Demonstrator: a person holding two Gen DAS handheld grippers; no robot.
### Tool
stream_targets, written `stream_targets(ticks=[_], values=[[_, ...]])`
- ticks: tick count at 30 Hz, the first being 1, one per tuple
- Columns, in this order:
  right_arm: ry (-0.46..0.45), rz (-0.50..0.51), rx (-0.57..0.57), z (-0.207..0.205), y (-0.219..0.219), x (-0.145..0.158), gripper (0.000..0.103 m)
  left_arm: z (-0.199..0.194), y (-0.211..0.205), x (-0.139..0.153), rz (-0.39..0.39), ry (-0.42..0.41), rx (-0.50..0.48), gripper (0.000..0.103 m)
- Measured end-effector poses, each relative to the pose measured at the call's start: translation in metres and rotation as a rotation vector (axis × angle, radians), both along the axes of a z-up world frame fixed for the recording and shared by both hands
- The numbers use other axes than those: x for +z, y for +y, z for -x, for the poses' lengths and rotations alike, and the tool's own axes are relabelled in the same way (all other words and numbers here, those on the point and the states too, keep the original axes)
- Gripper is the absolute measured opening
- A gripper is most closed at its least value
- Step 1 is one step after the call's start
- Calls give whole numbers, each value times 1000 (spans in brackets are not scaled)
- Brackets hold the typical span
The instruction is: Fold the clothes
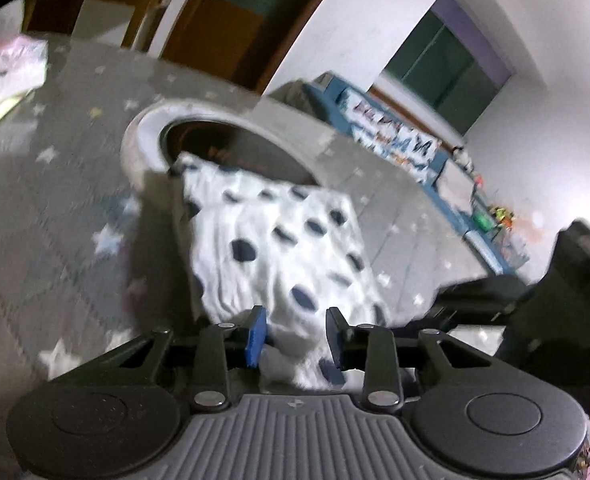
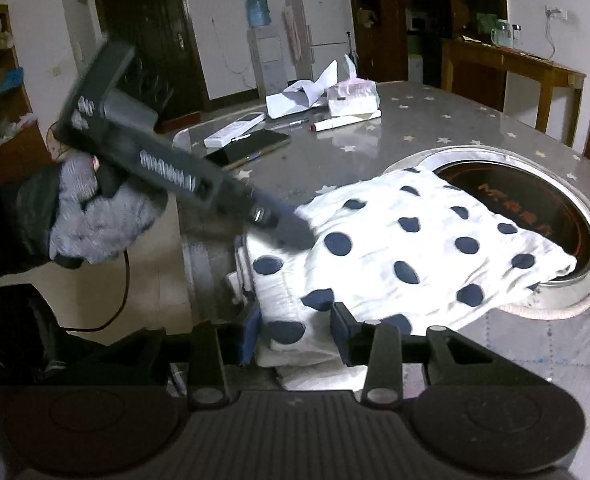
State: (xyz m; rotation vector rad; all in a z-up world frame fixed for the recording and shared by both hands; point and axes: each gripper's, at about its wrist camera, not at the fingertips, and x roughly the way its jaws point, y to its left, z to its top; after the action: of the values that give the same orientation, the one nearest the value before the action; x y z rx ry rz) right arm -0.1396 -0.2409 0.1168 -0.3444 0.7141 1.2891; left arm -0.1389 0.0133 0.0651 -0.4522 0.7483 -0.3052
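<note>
A white garment with dark blue polka dots [image 2: 411, 240] lies folded on the grey star-patterned table [image 2: 475, 120], partly over a round cooktop recess. My right gripper [image 2: 297, 334] has its jaws closed on the garment's near folded edge at the table's edge. My left gripper [image 1: 295, 338] has the same garment [image 1: 279, 248] bunched between its jaws; it also shows in the right wrist view [image 2: 291, 228], held by a gloved hand [image 2: 91, 216] and pressing on the garment's left end.
The round recessed cooktop [image 2: 535, 216] lies under the garment's far end. A tissue pack [image 2: 353, 98], papers, a remote [image 2: 235, 130], a black notebook [image 2: 251, 146] and pens sit at the table's far side. The table edge drops off to the left.
</note>
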Motion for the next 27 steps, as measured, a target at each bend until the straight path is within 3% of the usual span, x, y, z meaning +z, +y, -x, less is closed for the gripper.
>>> stream_targets(ticks=[5, 9, 14, 18, 21, 27], values=[[-31, -40, -114, -33, -5, 14, 41, 2, -3, 14, 6, -46, -18, 35], [-70, -24, -238, -70, 4, 8, 42, -5, -14, 21, 13, -91, -55, 35], [-34, -28, -368, -114, 10, -11, 41, -14, -26, 4, 0, -36, -105, 35], [-23, 25, -442, -136, 9, -32, 40, -11, -30, -7, -14, -11, -133, 35], [-5, 33, -462, -144, 5, -37, 40, -8, -28, -5, -8, -18, -138, 35], [-41, 20, -399, -131, 19, -11, 41, -8, -30, 7, 2, -62, -157, 35]])
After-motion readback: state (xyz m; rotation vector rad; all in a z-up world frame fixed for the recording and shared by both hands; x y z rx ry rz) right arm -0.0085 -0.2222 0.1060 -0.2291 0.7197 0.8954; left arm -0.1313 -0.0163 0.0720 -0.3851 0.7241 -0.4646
